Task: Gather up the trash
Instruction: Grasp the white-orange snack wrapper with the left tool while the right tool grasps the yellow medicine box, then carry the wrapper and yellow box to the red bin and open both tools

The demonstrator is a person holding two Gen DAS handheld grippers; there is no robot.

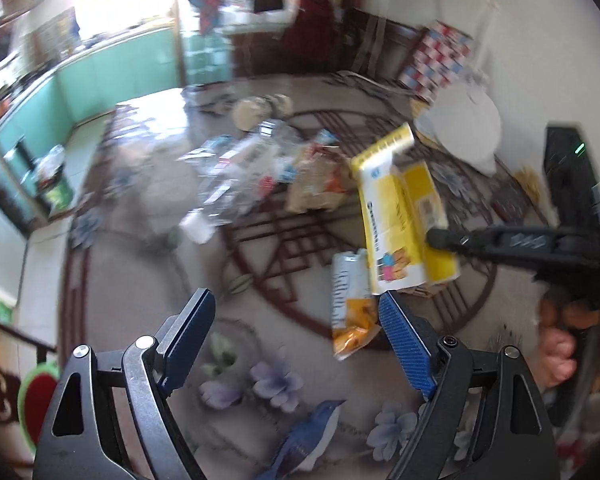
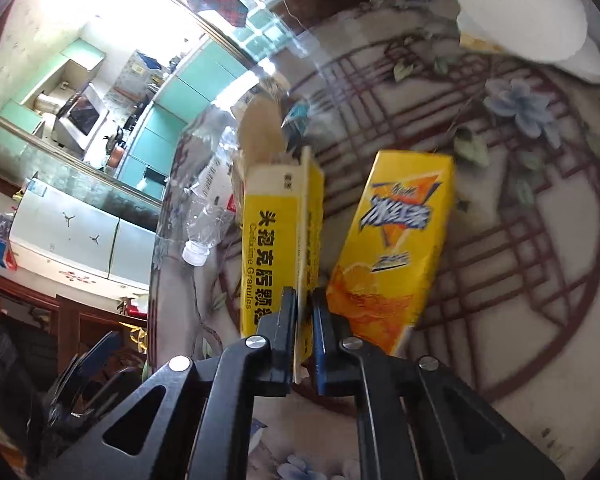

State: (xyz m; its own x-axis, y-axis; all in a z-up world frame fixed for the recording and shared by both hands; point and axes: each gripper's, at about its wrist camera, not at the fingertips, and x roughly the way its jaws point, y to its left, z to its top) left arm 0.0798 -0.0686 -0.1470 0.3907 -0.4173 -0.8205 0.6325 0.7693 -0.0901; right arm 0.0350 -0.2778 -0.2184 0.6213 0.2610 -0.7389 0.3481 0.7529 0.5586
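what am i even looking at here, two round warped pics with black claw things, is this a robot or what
No robot: a person holds a two-finger gripper in each hand, each with a fisheye camera looking along its fingers, hence the round warped pictures.

The left wrist view shows the left gripper, open and empty, above a patterned table strewn with trash: a crushed clear bottle, wrappers, a snack packet. At its right edge you see the person's hand on the other tool.

The right wrist view shows the right gripper, shut on the edge of a flattened yellow medicine box. An orange drink carton lies beside it.
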